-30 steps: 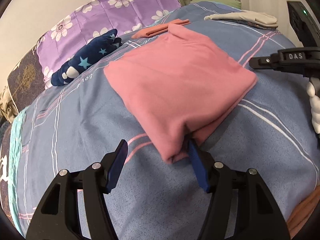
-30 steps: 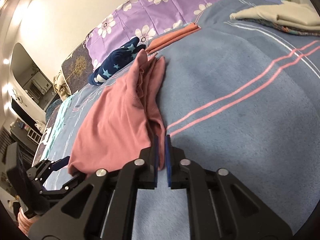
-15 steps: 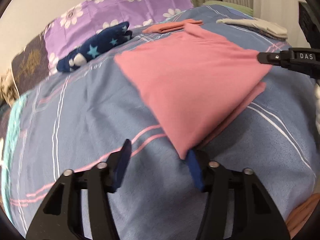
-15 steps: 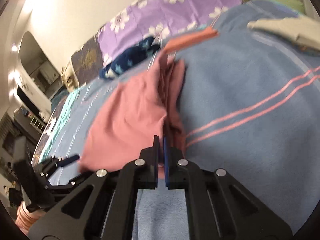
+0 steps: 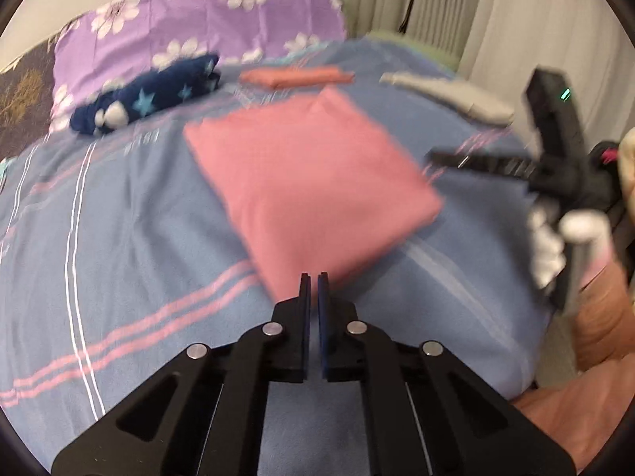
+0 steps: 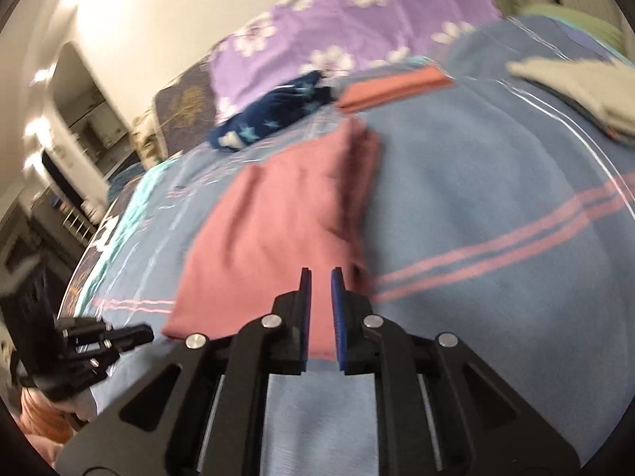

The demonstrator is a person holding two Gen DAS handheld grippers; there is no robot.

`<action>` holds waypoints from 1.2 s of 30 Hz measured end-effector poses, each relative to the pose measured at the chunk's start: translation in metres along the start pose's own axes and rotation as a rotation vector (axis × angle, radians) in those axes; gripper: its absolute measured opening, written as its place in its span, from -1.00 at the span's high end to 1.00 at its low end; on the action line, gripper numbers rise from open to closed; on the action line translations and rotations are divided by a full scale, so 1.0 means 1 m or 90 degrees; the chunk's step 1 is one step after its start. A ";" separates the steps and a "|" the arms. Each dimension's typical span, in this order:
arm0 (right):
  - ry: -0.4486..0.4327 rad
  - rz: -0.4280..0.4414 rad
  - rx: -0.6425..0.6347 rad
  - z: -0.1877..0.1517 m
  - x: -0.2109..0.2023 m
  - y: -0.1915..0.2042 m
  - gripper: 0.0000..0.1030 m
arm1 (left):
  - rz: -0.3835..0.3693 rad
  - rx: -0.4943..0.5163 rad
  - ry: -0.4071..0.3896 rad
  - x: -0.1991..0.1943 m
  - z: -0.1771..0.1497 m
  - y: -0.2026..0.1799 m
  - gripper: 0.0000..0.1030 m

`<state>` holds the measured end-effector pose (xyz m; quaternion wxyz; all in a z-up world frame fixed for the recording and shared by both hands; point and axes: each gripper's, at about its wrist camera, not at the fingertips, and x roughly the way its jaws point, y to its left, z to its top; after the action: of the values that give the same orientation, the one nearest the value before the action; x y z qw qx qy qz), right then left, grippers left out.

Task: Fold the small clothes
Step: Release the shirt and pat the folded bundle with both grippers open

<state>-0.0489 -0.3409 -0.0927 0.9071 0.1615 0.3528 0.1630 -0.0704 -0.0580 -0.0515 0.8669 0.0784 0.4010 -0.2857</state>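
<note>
— Looking across your blue striped bedspread (image 5: 119, 238), what do you make of it?

— You have the folded pink garment (image 5: 305, 182) lying flat near the middle, a neat rectangle. At the far side, against the purple flowered pillow (image 5: 206, 20), sit a navy star-print piece (image 5: 147, 99) and an orange folded piece (image 5: 293, 77); far right lies a pale grey one (image 5: 448, 95).

— And your tools?

— Your left gripper (image 5: 312, 277) sits at the garment's near corner, its jaws nearly pressed together with only a thin slit; nothing appears pinched, though motion blur makes that uncertain. Your right gripper (image 6: 320, 273) hangs over the near edge of the pink cloth with a narrow gap between its jaws, gripping nothing that I can see.

— So which step are you on?

— By my reading, this fold is finished and you are letting go. Next you likely need either one more halving or to carry the bundle toward the far stack; both call for spreading the jaws and catching all layers at the edge.
</note>
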 end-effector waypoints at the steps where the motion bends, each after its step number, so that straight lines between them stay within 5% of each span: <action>1: 0.003 0.006 -0.010 0.002 0.005 0.005 0.77 | -0.003 0.004 -0.011 0.002 0.006 -0.001 0.92; 3: 0.018 0.012 -0.026 0.004 0.017 0.011 0.76 | -0.022 0.001 0.006 0.023 0.013 0.000 0.92; 6: 0.091 -0.041 -0.002 -0.006 0.050 0.002 0.79 | -0.020 -0.022 0.098 0.073 -0.003 0.006 0.91; 9: 0.081 -0.027 0.007 -0.013 0.048 -0.008 0.85 | -0.038 -0.032 0.064 0.069 -0.008 0.009 0.91; 13: 0.051 -0.004 0.021 0.007 0.028 -0.013 0.60 | -0.048 -0.028 0.076 0.061 0.004 0.010 0.88; 16: 0.013 0.003 0.004 0.036 0.021 -0.012 0.41 | -0.026 -0.011 0.045 0.052 0.017 0.010 0.49; 19: 0.002 -0.002 -0.005 0.067 0.036 -0.017 0.16 | -0.009 -0.023 0.023 0.052 0.031 0.020 0.38; 25: 0.041 0.036 0.069 0.114 0.105 -0.044 0.16 | 0.025 -0.055 -0.001 0.066 0.055 0.045 0.29; 26: 0.044 0.038 0.070 0.118 0.112 -0.045 0.18 | 0.024 -0.056 -0.004 0.067 0.060 0.048 0.29; 28: 0.056 0.044 0.070 0.125 0.131 -0.047 0.73 | 0.019 -0.051 -0.011 0.072 0.069 0.050 0.28; 29: 0.060 0.047 0.069 0.127 0.134 -0.047 0.82 | 0.020 -0.043 -0.011 0.076 0.072 0.050 0.28; 34: -0.082 0.139 0.014 0.132 0.085 -0.031 0.88 | 0.068 -0.023 0.031 0.105 0.063 0.053 0.26; 36: -0.085 0.081 -0.003 0.132 0.085 -0.034 0.87 | 0.071 -0.032 0.021 0.106 0.058 0.055 0.25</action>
<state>0.1074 -0.3600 -0.0643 0.9168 0.1919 0.2802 0.2099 0.0531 -0.0795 -0.0963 0.8765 0.0837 0.4171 -0.2252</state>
